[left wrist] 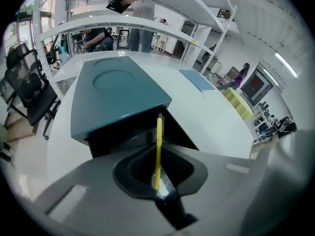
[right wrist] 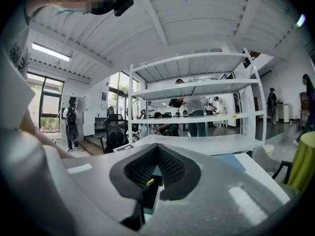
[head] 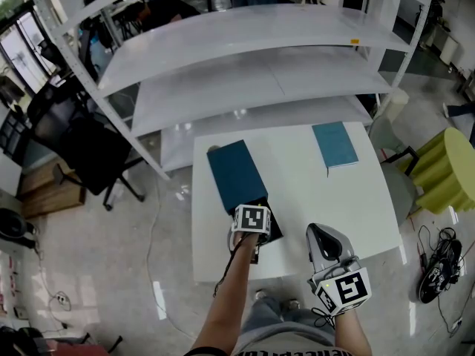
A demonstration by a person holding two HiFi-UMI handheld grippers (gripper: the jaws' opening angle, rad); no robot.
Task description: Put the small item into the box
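a thin yellow strip-like item (left wrist: 158, 132), seen edge-on, is clamped between the left gripper's (left wrist: 156, 168) jaws, which press on it from both sides. its far end pokes out just at the dark mouth of the black box (left wrist: 125, 136). the box's teal lid (left wrist: 118, 92), with a shallow round dent on top, stands tilted up over the opening, on its far side.

from above, the left gripper (head: 251, 221) hangs right over the black box (head: 273, 230) near the near-left part of the white table (head: 319, 206); the teal lid (head: 235, 175) stretches away toward the far side.

the right gripper (head: 320, 237) is held up off the table by the near edge, right of the box and apart from it. its jaws (right wrist: 155, 154) are drawn together at the tips, with nothing gripped.

a flat teal rectangle (head: 335, 144), possibly a second lid or a notebook, lies at the far right of the table, well apart from the box.

beyond the table stands a white metal shelf rack (head: 252, 58). a black office chair (head: 89, 154) sits to the left and a yellow-green round seat (head: 445, 169) to the right on the glossy floor. a few people move about behind the rack.
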